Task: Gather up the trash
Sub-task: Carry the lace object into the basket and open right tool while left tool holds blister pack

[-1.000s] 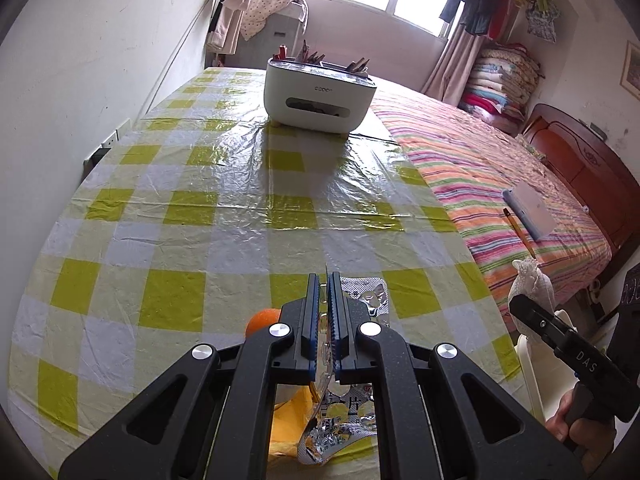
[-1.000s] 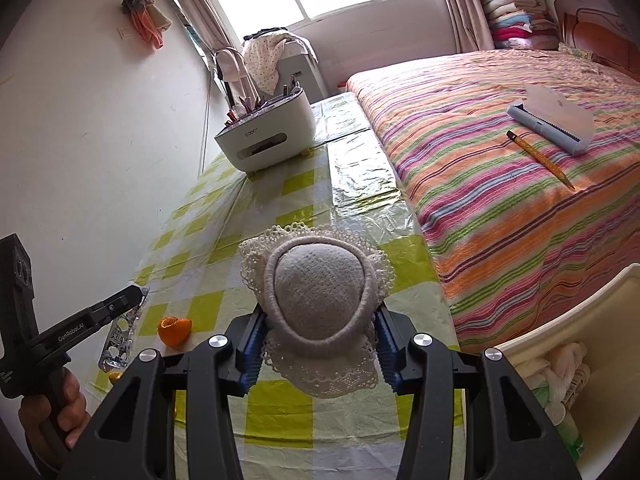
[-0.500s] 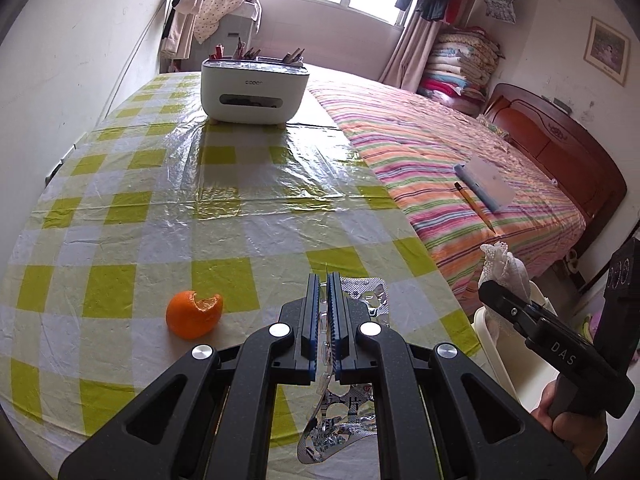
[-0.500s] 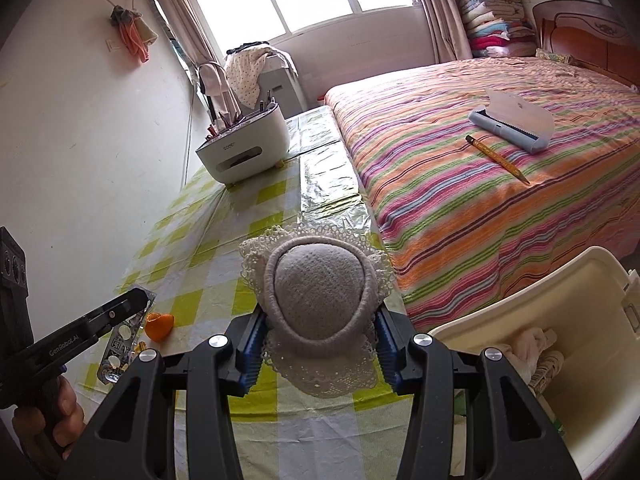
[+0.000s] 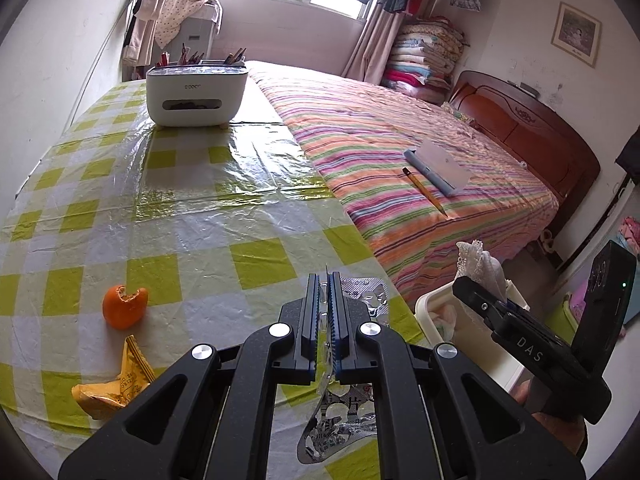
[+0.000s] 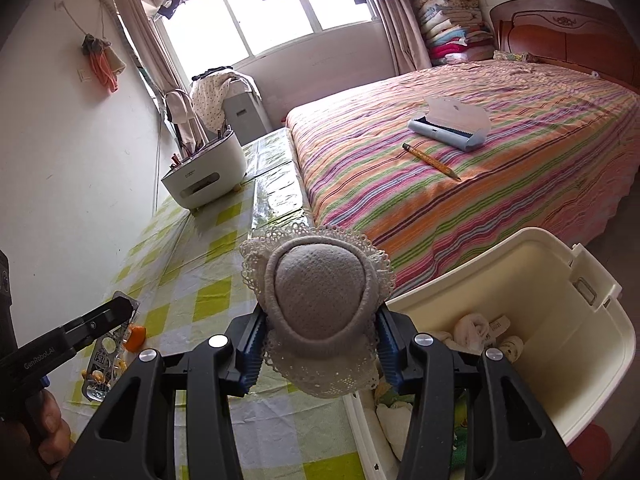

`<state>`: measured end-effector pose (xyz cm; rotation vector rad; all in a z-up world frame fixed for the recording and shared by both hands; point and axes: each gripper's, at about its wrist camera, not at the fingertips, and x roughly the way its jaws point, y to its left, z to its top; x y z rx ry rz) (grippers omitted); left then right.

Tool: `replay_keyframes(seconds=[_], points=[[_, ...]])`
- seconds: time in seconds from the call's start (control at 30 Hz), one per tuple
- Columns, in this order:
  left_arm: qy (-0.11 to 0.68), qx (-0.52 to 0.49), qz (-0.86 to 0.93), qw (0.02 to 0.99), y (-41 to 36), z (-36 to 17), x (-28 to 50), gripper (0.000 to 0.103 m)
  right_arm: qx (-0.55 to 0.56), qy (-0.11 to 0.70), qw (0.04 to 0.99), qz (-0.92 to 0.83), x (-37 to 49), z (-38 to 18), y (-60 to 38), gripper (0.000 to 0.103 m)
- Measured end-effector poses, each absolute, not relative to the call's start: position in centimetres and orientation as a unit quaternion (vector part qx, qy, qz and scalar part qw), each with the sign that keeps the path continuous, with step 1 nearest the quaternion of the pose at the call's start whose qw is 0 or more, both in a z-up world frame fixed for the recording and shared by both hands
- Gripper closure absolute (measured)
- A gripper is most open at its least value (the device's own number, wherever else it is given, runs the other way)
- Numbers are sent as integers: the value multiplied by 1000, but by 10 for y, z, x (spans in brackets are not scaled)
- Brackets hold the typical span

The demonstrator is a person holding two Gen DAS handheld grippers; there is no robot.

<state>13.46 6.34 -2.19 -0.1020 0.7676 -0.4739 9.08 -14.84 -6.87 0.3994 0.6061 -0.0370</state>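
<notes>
My left gripper point(image 5: 327, 280) is shut on a silver foil blister pack point(image 5: 366, 294), which hangs on edge between the pads above the checked table point(image 5: 200, 216). My right gripper point(image 6: 320, 312) is shut on a round grey pad with a white lace rim point(image 6: 320, 292), held over the table's edge beside a cream bin point(image 6: 576, 344). The bin holds wads of paper and wrappers. An orange peel point(image 5: 124, 306) and a yellow wrapper point(image 5: 114, 390) lie on the table at the lower left of the left wrist view. The right gripper point(image 5: 464, 280) shows there too, above the bin point(image 5: 430, 304).
A white desk organiser point(image 5: 196, 94) with pens stands at the table's far end. A striped bed point(image 5: 420, 152) runs along the table's right side, with a pencil point(image 5: 424, 192) and a blue case point(image 5: 440, 166) on it. A wall point(image 5: 52, 60) bounds the left.
Both grippers have moved right toward the table's edge with their loads. The bin has come fully into the right wrist view, and the peel and yellow wrapper have slid left.
</notes>
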Motion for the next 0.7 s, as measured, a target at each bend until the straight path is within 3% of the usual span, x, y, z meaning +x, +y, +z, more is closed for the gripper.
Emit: replay_keyframes(seconds=[0.53,0.7], points=[[359,-33,-282,889,13,-9,106,98,222,272,933,-82,59,-72,-183,56],[360,-26,-294,885,1,-9,101,98,238,273,927,-97,56,-74,-193,46]])
